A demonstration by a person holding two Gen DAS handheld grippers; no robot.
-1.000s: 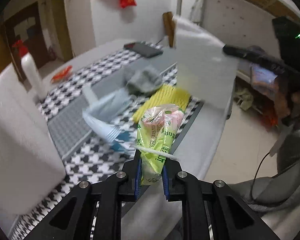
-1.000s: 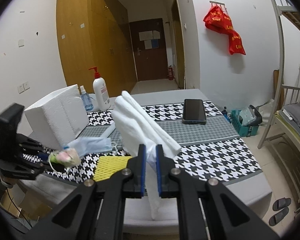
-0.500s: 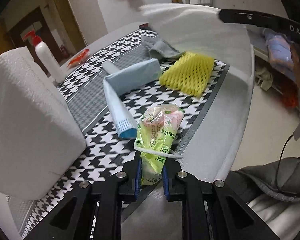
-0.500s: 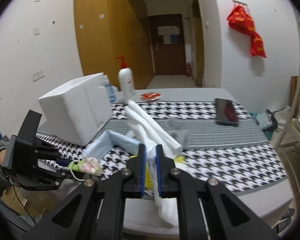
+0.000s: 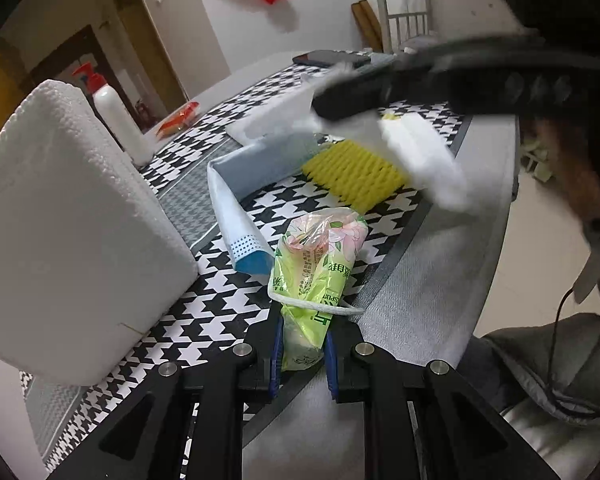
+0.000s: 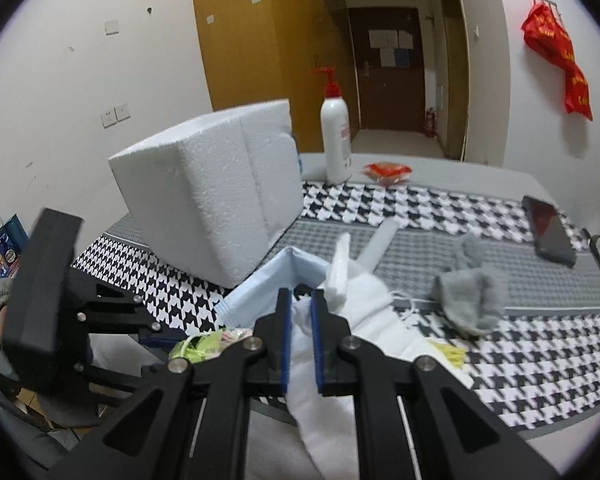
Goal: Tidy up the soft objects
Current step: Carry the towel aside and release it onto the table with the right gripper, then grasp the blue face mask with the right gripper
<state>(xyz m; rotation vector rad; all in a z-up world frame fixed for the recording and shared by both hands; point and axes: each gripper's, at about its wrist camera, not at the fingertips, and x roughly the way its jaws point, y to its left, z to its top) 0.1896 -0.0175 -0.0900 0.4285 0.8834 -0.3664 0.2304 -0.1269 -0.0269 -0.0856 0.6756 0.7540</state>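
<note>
My left gripper point(image 5: 302, 334) is shut on a green flowered tissue pack point(image 5: 318, 264), held over the table's near edge; a white mask loop hangs round it. My right gripper point(image 6: 300, 312) is shut on a folded white cloth point(image 6: 360, 312) that droops below the jaws. In the left wrist view the right gripper point(image 5: 332, 110) hovers, blurred, with the cloth point(image 5: 420, 160) above a yellow foam net point(image 5: 352, 172). A light blue face mask point(image 5: 240, 184) lies folded on the houndstooth table cover point(image 6: 420, 208). A grey sock point(image 6: 470, 292) lies to the right.
A big white foam block point(image 6: 216, 196) stands on the table's left. Behind it are a white pump bottle point(image 6: 335, 140) and a red packet point(image 6: 388, 170). A dark phone point(image 6: 548, 230) lies at the far right. A person's grey sleeve point(image 5: 548, 368) is beside the table edge.
The right gripper has swung left and lower with the white cloth, coming over the yellow net and the mask. The left gripper has tipped down toward the table, still holding the tissue pack.
</note>
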